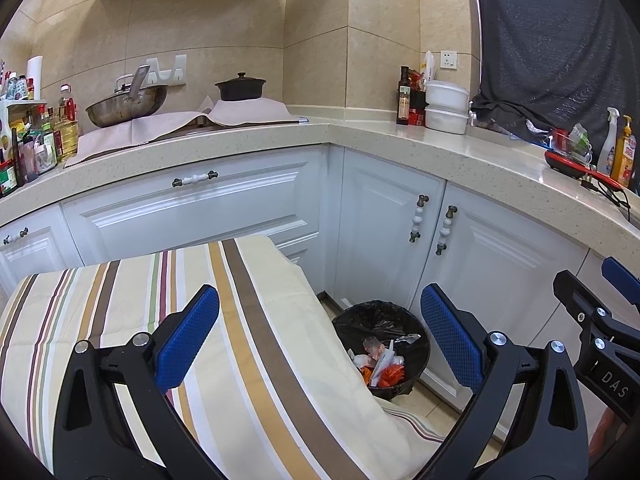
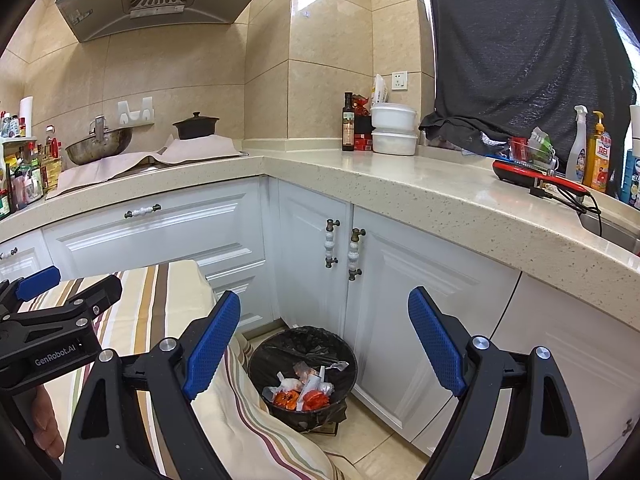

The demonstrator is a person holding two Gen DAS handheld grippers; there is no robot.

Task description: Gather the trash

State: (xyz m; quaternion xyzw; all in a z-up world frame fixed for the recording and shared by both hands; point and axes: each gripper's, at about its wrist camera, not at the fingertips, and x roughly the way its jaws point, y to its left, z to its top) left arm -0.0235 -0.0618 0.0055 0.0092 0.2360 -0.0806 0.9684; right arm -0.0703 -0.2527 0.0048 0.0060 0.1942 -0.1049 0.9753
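Observation:
A black-lined trash bin stands on the floor in the cabinet corner; it also shows in the right wrist view. It holds crumpled wrappers and orange scraps. My left gripper is open and empty, over the striped cloth's right edge, above and left of the bin. My right gripper is open and empty, raised above the bin. The right gripper shows at the left view's right edge; the left gripper shows at the right view's left edge.
A table under a striped cloth stands left of the bin. White cabinets and an L-shaped counter surround it. On the counter are a wok, a black pot, white tubs, bottles and a red appliance.

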